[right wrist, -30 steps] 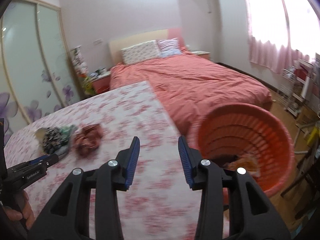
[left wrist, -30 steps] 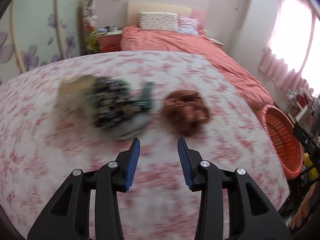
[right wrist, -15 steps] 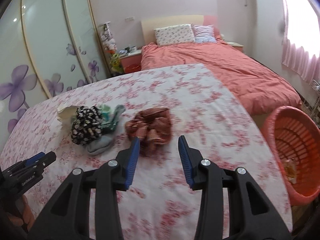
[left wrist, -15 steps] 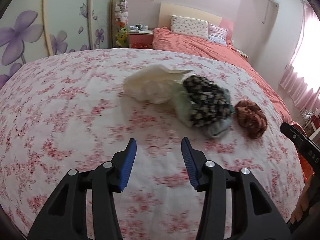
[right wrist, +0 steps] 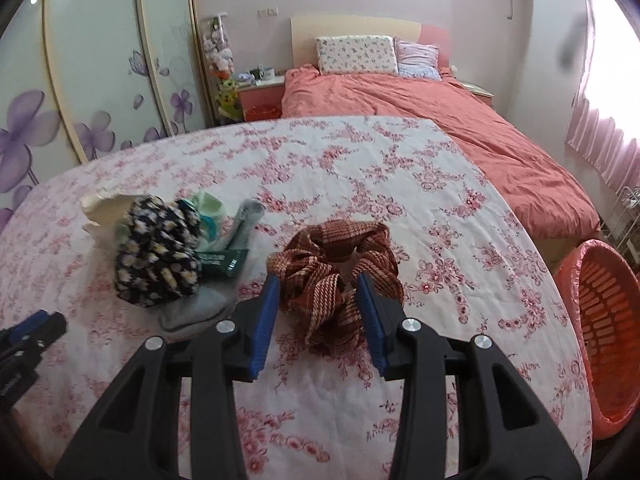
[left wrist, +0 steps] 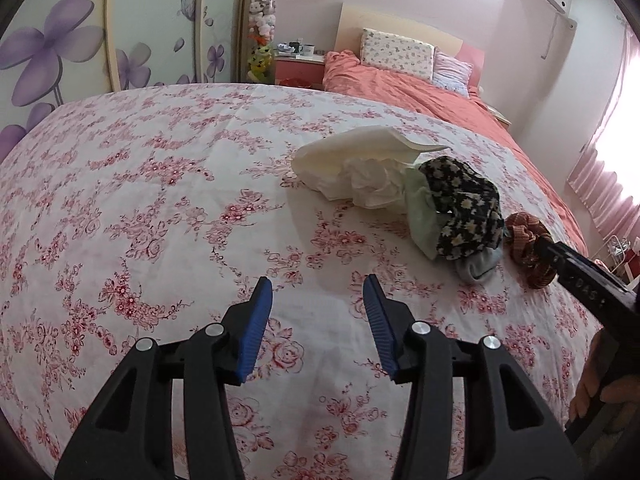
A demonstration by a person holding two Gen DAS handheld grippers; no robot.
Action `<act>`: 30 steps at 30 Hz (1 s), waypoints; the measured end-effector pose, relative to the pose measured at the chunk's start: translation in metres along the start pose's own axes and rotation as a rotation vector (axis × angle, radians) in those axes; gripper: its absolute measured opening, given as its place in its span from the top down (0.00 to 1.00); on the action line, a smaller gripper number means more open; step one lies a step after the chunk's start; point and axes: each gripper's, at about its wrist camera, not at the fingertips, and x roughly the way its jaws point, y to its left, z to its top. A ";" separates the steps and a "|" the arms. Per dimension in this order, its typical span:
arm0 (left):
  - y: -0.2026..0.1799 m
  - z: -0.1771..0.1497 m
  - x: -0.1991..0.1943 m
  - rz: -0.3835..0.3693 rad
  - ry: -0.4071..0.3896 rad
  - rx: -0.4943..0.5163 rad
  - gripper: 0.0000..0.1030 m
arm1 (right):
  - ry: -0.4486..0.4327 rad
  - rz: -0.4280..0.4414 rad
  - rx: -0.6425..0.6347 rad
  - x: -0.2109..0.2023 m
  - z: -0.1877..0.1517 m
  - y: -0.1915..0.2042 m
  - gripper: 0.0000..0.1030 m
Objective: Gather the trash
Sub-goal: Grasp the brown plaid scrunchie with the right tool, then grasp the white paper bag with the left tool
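On the floral tablecloth lies a heap: crumpled white paper, a black daisy-print scrunchie, a pale green piece and a grey sock. The right wrist view adds a green wrapper in that heap. My left gripper hovers open over bare cloth, short and left of the heap. A brown plaid scrunchie lies to the right of the heap. My right gripper is open and low over it, its near folds between the fingertips without being squeezed.
An orange slatted basket stands on the floor past the table's right edge. A bed with a coral cover lies beyond the table, and flowered wardrobe doors line the left wall. A hand holds the right gripper's handle.
The right gripper has swung left, from the basket to the brown scrunchie, which now sits between its tips. The left gripper has shifted left of the heap and its jaws stand slightly wider.
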 end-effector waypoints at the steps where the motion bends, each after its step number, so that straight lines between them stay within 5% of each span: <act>1: 0.001 0.000 0.001 -0.001 0.002 -0.001 0.54 | 0.013 -0.011 -0.006 0.005 0.000 0.000 0.67; 10: -0.004 0.001 0.006 -0.016 0.017 -0.001 0.54 | 0.020 -0.019 0.024 0.008 -0.007 -0.014 0.89; 30: -0.026 0.011 0.008 -0.042 0.014 0.016 0.54 | 0.002 -0.092 0.140 -0.007 -0.020 -0.071 0.92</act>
